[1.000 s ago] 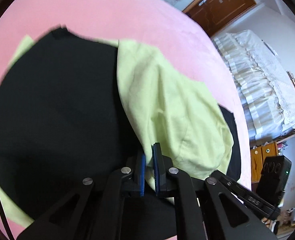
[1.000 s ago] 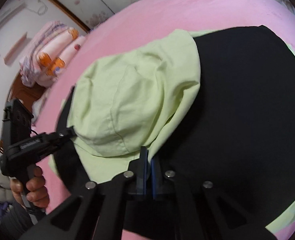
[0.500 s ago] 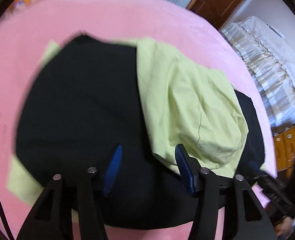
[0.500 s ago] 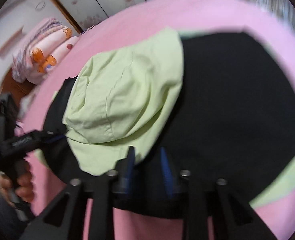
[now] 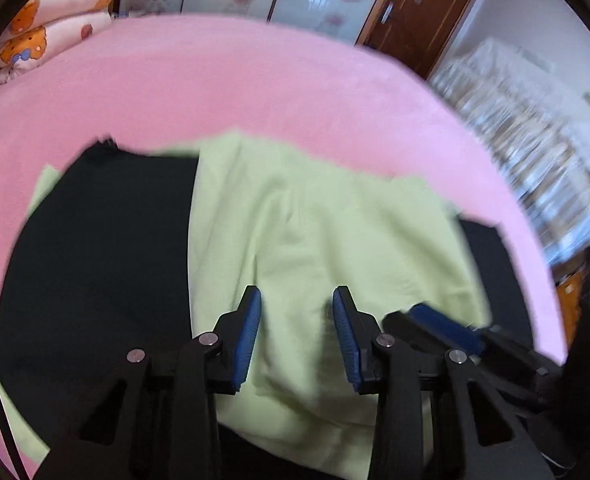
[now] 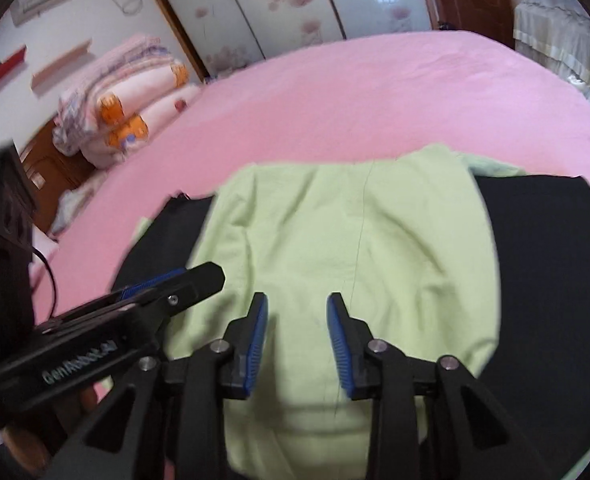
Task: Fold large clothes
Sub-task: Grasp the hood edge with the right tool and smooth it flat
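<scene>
On the pink bed point(image 5: 255, 92) lies the black-and-pale-green large cotton garment point(image 5: 95, 272), its green flap point(image 6: 355, 240) folded over the middle. Left claw point(image 5: 297, 336) and right claw point(image 6: 297, 344) both hang open above that flap, gripping nothing. Looks like one fold is laid. Next: pick fresh edge points, likely the far-side black edge, and pinch both layers.

Left wrist: looks forward over its tongs point(image 5: 297, 334), close above the bed point(image 5: 255, 92).
Right wrist: likewise, seemingly just beside.
Shared: green garment point(image 5: 323, 248) point(image 6: 347, 236).
</scene>
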Tool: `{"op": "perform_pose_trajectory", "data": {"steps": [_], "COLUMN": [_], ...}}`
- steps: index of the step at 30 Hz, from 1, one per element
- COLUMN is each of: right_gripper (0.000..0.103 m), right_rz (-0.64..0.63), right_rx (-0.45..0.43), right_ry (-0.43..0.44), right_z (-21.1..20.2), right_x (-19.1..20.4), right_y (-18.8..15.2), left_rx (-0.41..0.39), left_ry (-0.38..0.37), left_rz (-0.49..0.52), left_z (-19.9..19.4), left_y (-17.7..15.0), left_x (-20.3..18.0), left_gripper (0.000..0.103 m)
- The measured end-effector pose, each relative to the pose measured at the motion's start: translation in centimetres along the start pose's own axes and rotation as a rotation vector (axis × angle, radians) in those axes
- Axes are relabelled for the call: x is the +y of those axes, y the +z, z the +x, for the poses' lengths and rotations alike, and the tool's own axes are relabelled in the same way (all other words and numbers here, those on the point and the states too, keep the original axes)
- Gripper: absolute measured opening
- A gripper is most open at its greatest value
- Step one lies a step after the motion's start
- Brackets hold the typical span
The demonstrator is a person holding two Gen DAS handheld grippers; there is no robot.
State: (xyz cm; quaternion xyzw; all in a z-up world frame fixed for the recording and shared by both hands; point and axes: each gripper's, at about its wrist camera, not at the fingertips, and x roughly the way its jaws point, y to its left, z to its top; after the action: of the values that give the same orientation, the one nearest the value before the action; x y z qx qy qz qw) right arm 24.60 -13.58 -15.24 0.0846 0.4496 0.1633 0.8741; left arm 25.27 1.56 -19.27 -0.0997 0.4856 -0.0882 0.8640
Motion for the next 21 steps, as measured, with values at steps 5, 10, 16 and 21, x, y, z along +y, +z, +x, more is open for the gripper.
{"op": "perform_pose_trajectory", "data": {"steps": [5, 10, 16, 21], "right_gripper": [0.000, 0.000, 0.001, 0.003], "right_rz": [-0.056, 0.062, 0.056, 0.109], "right_rx": [0.022, -0.030, -0.033, -0.036], "right_ry": [-0.161, -0.223, -0.247, -0.229], "right_z": [1.9, -0.9, -1.0, -1.5], "right_x": [-3.2, -8.1, -7.5, -7.7], "right_y": [-0.5, -1.2, -2.1, -2.5], "left_rx": [0.005, -0.003, -0.012, -0.002], "left_ry": [0.009, -0.004, 0.015, 0.026], "left_rz": [0.043, 0.016, 0.004, -0.002], "left_z": [1.3, 0.6, 0.6, 0.6], "left_y": [-0.9, -1.5, -2.1, -2.0], "left_x": [1.3, 2.4, 2.1, 1.9], "left_gripper": [0.033, 0.033, 0.033, 0.034]}}
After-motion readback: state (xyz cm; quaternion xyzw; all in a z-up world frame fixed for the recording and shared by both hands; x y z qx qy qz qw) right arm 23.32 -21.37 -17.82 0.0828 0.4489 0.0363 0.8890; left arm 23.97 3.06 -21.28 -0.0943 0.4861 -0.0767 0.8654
